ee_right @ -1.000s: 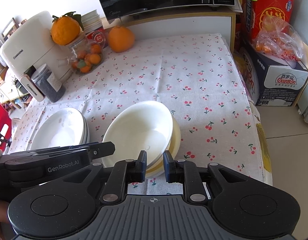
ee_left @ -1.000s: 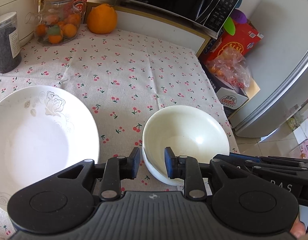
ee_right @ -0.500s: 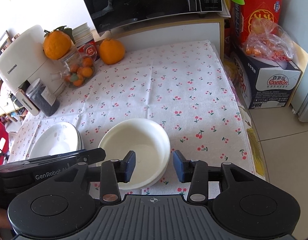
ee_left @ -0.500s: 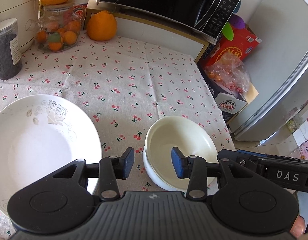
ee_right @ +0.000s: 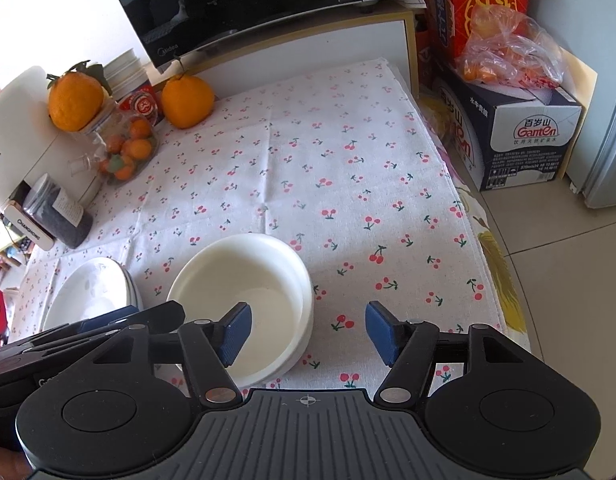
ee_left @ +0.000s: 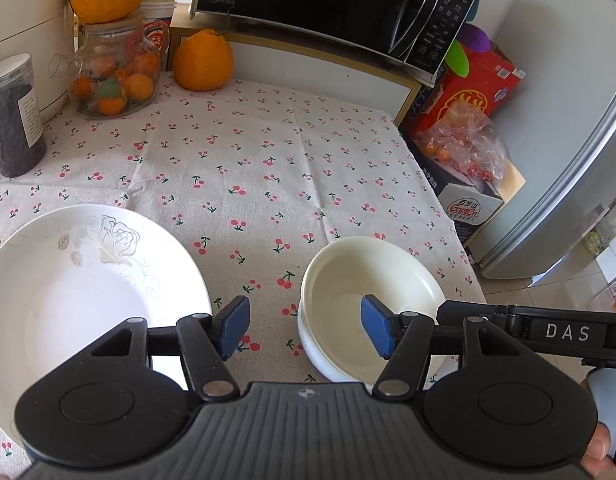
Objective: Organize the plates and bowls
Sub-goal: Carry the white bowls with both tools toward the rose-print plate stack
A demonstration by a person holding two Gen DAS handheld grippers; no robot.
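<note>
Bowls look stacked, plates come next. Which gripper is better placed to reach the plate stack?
Left, probably. The left gripper hangs open right beside the plate stack, while the right gripper, also open, has the stacked bowls between it and the plates.

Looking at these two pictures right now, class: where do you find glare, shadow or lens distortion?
Left wrist view: the fridge edge bows from fisheye distortion, and the plate is washed out by bright light. Right wrist view: corners go dark, the microwave door mirrors the room, and the bowl holds a soft shadow inside.
</note>
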